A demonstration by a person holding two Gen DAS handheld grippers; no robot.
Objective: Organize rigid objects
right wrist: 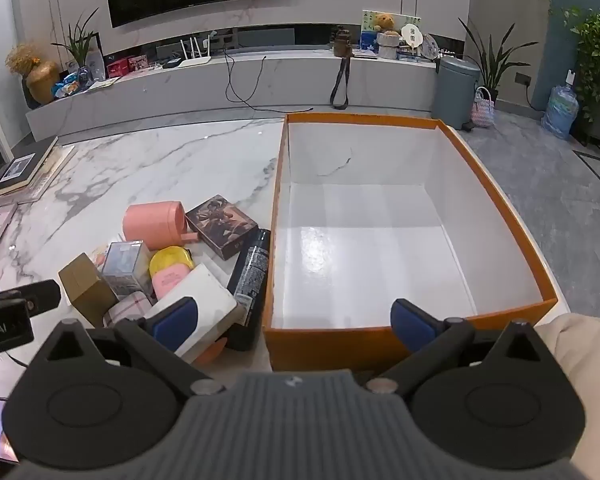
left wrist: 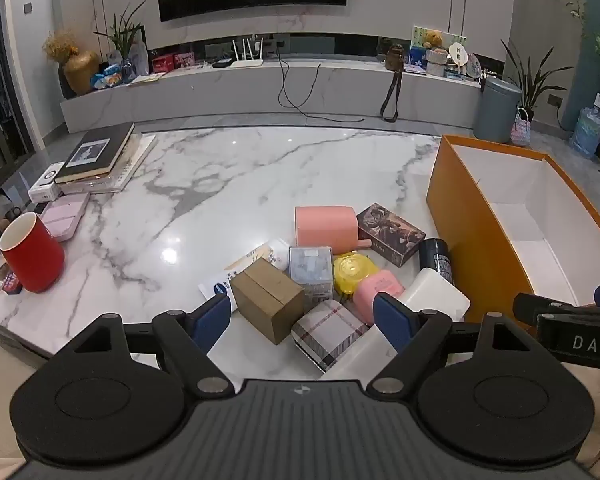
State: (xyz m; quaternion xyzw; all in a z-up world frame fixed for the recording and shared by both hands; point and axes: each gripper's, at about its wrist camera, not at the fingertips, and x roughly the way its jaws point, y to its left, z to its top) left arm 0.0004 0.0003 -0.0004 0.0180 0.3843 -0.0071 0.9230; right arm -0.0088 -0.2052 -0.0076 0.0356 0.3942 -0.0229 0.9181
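Item: marble tabletop (left wrist: 228, 184) bearing a loose cluster of small rigid objects beside an open orange box (right wrist: 496, 184), white inside and holding nothing. Cluster, catalogued from the left wrist view: brown carton (left wrist: 266, 300), plaid case (left wrist: 330, 334), grey-blue printed box (left wrist: 311, 276), yellow round container (left wrist: 354, 272), small pink case (left wrist: 380, 290), pink cylindrical container (left wrist: 326, 228) lying on its side, dark illustrated box (left wrist: 390, 234), black can (left wrist: 436, 258) just beside the orange wall, white flat box (left wrist: 432, 300). All lie touching or near one another, left of the box. Left tongs (left wrist: 302, 322): wide, nothing between the blue pads, hovering above the carton and plaid case. Right tongs (right wrist: 296, 322): wide, holding nothing, poised over the near wall of the box. Step in hand, judged: the start of sorting, no object yet transferred. Next move likely calls for lowering one pair of tongs onto an outer, free-standing piece, such as the carton, closing across its narrower faces, then carrying it over the orange rim. Views compared: the left wrist alone shows a red mug (left wrist: 30, 254), stacked books (left wrist: 96, 154) and a pink flat case at the far left; the right wrist alone shows the box's whole floor and all four walls, and a phone screen at its lower left corner.
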